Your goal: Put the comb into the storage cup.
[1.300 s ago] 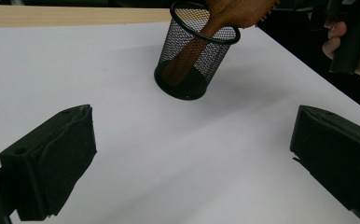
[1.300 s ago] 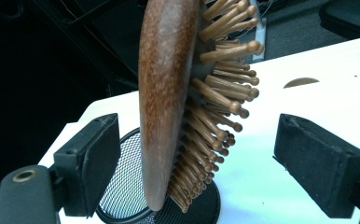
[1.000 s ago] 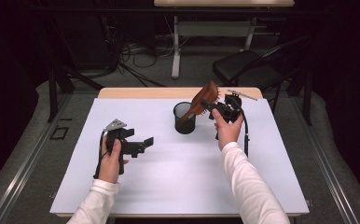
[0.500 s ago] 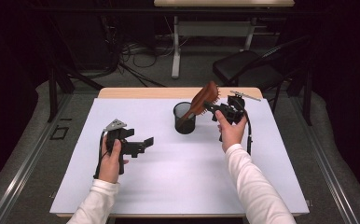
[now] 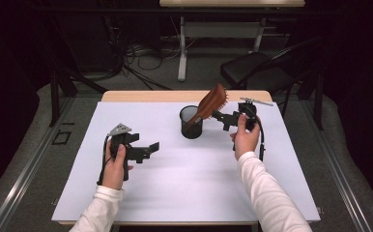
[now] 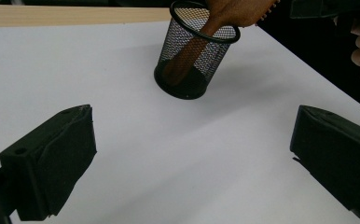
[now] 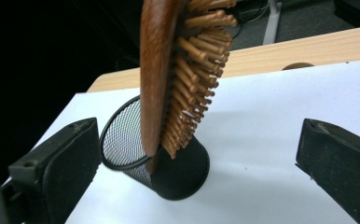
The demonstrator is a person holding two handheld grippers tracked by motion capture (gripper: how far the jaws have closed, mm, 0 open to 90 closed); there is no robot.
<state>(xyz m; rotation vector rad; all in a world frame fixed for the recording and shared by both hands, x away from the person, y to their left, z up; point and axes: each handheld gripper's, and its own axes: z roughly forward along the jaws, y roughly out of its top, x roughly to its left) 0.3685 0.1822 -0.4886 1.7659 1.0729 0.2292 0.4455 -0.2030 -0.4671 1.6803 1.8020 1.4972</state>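
The wooden hairbrush (image 5: 209,105) stands handle-down in the black mesh cup (image 5: 191,123), its long axis tilted so the bristled head leans up and out toward the right gripper (image 5: 224,120). That gripper's jaws have just been opening and now stand wide apart, touching nothing; in the right gripper view the brush (image 7: 169,79) rises straight ahead in the gap between the two black jaws, clear of both pads, bristles facing the jaw on that view's right. The brush head sits just in front of the right gripper's tips, so the right hand (image 5: 245,140) is much the nearer one, and drawing straight back along the gripper's own line looks like the move that would leave the brush resting in the cup. The left gripper (image 5: 148,149) hovers well apart from the cup, its jaws spread wide and empty; from it, the cup (image 6: 194,56) lies ahead and slightly to that view's right.
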